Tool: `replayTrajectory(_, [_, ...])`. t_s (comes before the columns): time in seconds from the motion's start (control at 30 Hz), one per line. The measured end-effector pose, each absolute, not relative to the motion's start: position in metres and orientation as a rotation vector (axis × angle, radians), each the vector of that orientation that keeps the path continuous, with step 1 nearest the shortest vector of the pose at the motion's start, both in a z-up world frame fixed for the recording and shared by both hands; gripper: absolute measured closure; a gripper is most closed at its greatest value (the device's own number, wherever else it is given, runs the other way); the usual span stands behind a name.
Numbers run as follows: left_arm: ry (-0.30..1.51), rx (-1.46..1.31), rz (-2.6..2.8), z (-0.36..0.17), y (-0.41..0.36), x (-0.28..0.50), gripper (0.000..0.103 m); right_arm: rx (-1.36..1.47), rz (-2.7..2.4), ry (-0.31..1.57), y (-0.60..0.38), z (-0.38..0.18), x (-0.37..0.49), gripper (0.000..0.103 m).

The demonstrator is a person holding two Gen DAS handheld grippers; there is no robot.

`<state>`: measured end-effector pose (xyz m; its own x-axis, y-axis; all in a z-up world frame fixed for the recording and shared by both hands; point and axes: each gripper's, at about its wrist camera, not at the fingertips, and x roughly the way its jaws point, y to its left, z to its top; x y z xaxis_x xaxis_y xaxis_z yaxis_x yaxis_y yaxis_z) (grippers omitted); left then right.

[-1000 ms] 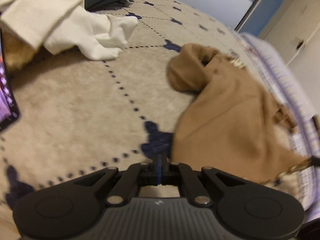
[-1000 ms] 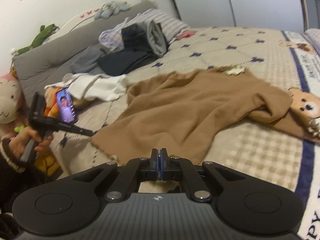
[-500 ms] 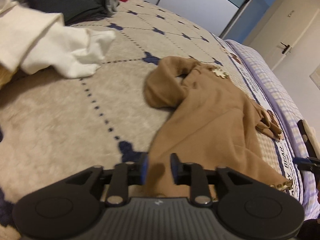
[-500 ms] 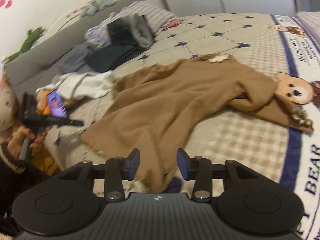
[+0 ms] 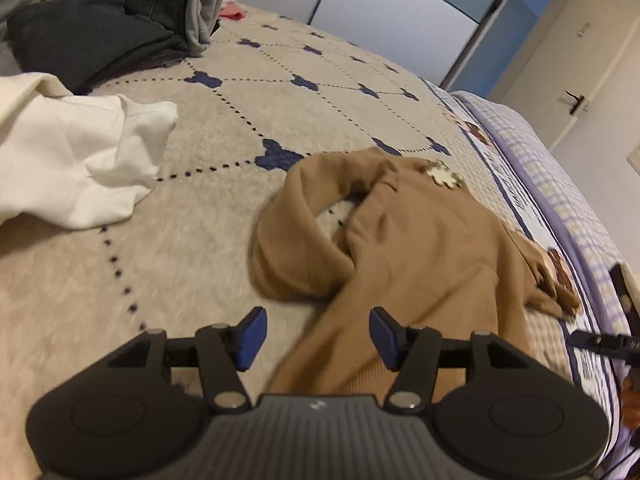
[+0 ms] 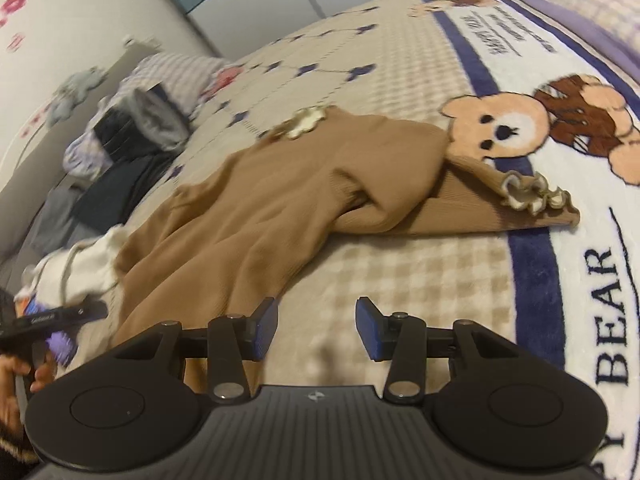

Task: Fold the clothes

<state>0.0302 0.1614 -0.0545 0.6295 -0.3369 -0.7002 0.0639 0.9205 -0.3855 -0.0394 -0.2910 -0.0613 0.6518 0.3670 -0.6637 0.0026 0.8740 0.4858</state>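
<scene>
A tan ribbed sweater (image 5: 424, 248) with a cream flower at its neck lies spread on the bed; one sleeve is curled beside its body. My left gripper (image 5: 316, 332) hovers over the sweater's lower edge, jaws opening, blue pads apart and pressing on nothing. In the right wrist view the same sweater (image 6: 272, 200) stretches away, its frilled cuff resting by the bear print. My right gripper (image 6: 316, 326) stands open just past the sweater's near corner, over checked blanket, with nothing between its pads.
A white garment (image 5: 76, 160) lies at the left, dark folded clothes (image 5: 100, 40) and grey ones behind it. The bed's edge and a door are at the right. The other gripper (image 6: 52, 316) and a hand show at the left in the right wrist view.
Both grippers went from shut to open. The left one moved along the sweater's edge toward its curled sleeve. The right one rolled and dropped closer to the blanket beside the sweater.
</scene>
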Motion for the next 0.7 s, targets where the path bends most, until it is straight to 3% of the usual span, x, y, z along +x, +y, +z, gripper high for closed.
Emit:
replayTrajectory(0.23, [0.879,-0.452,-0.165,-0.073,0.161,0.073,0.045,0.525,0.09,0.806,-0.299,-0.074,-0.006,0.057])
replayTrajectory(0.43, [0.838,-0.38,-0.065,-0.082,0.151,0.095,0.057,0.519,0.008,0.786,-0.298,-0.085,0.019,0.059])
replayTrajectory(0.5, [0.819,-0.353,-0.045,-0.085,0.147,0.1,0.062,0.485,-0.021,0.778,-0.294,-0.088,0.025,0.072])
replayTrajectory(0.57, [0.79,-0.313,-0.028,-0.083,0.143,0.103,0.066,0.448,-0.048,0.773,-0.291,-0.089,0.03,0.078])
replayTrajectory(0.6, [0.782,-0.294,-0.016,-0.084,0.141,0.105,0.07,0.43,-0.06,0.768,-0.29,-0.089,0.031,0.083])
replayTrajectory(0.63, [0.782,-0.274,0.003,-0.084,0.14,0.108,0.081,0.411,-0.071,0.762,-0.289,-0.087,0.033,0.084])
replayTrajectory(0.7, [0.772,-0.254,0.022,-0.082,0.141,0.112,0.086,0.375,-0.098,0.748,-0.287,-0.084,0.036,0.088])
